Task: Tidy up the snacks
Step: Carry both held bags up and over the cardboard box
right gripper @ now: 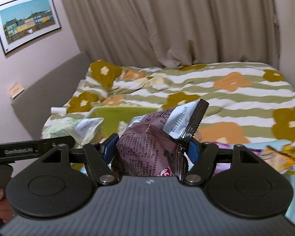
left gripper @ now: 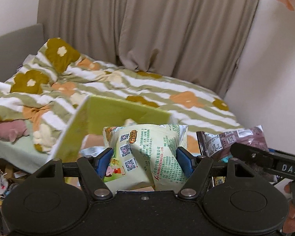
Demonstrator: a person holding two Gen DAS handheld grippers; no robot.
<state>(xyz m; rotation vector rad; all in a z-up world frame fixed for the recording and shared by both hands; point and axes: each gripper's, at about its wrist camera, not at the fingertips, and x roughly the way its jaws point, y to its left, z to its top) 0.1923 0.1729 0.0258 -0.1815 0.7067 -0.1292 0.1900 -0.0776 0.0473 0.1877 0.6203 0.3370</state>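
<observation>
Left wrist view: bed (left gripper: 186,90) with floral quilt, beige curtain (left gripper: 147,23) behind. Left gripper (left gripper: 143,162) clamps a green packet (left gripper: 147,147); right gripper (right gripper: 150,150) clamps a brown packet (right gripper: 147,147).

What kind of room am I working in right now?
Most likely a bedroom: a bed under a green-and-white striped duvet with flower patches, floor-length beige curtains behind it, and a framed picture of coloured houses on the wall.

A pale green snack packet (left gripper: 147,153), printed with QR codes and a cartoon figure, is held upright and pinched at its middle. A crinkled maroon snack packet (right gripper: 153,147) with a white date panel tilts rightward, also pinched. Behind them stands a lime-green box (left gripper: 116,116), open.
</observation>
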